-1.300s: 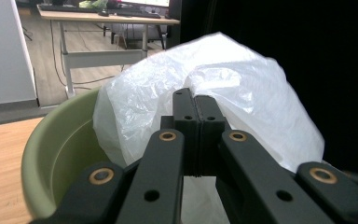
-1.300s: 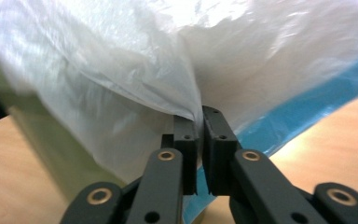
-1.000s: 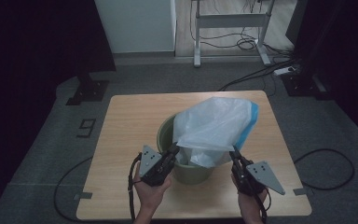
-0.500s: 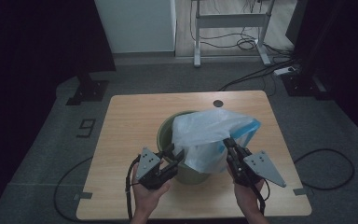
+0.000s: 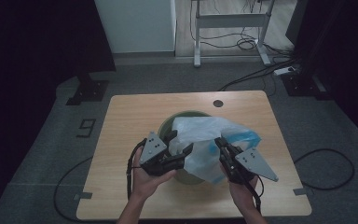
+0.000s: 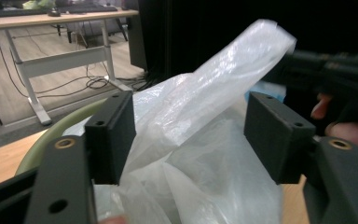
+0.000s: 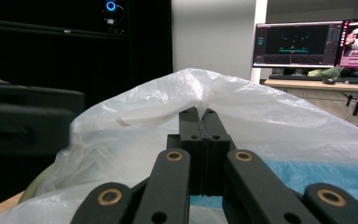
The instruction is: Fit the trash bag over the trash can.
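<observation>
Wooden table, green bin, thin limp slippery bag: right gripper pinching its film, left gripper just opening, best regripped at the rim.

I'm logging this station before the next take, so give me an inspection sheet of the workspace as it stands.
Surface: wooden table, dark round hole near its far edge.
Job's things: translucent plastic bag with a blue part, bunched over a green bin.
Clutter: nothing seen.
Grippers: left tongs open, jaws have just been opening, bag film between them, unpinched; right tongs shut on the plastic bag.
Cables: black leads on the floor both sides.
Surroundings: grey carpet, desk frame, monitors behind.
</observation>
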`<state>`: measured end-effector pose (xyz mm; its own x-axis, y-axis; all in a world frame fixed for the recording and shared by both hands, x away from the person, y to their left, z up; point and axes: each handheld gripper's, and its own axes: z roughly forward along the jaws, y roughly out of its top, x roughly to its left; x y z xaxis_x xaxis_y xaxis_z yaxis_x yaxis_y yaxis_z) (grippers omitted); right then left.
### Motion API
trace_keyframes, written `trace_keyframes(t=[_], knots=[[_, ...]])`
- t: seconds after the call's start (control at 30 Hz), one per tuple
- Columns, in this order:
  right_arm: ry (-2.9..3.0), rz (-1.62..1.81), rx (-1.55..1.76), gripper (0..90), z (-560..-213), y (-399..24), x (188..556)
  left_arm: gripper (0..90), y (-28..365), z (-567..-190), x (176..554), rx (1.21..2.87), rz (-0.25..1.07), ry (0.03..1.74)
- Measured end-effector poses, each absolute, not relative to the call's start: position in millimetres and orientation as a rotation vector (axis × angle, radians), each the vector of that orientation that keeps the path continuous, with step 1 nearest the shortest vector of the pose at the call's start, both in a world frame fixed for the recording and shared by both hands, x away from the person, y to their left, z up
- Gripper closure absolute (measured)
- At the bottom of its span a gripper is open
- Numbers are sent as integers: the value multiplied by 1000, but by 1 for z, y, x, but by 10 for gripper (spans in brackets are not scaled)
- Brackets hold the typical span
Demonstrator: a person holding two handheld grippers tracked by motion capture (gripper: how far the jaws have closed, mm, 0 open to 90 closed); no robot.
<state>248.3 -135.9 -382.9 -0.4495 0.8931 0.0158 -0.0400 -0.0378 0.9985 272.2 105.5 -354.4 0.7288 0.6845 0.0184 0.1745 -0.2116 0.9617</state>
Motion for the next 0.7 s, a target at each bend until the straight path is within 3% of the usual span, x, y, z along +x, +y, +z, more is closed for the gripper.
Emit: trace_keyframes(t=[0.17,0.33,0.4,0.43,0.5,0.6,0.7], knots=[[1502,1591,924,887,-382,-135,248,389,95,-360,281,1810,585,689],[1507,1601,914,885,-381,-135,247,614,90,-364,285,1823,570,724],[1510,1603,911,845,-382,-135,246,704,89,-365,287,1817,567,750],[1513,1606,906,793,-382,-134,246,745,89,-365,287,1807,564,760],[1521,1610,895,593,-383,-132,242,812,91,-365,289,1772,553,788],[1497,1628,852,364,-388,-128,229,853,98,-363,291,1700,562,825],[1505,1659,845,286,-396,-128,213,879,107,-363,294,1648,553,864]])
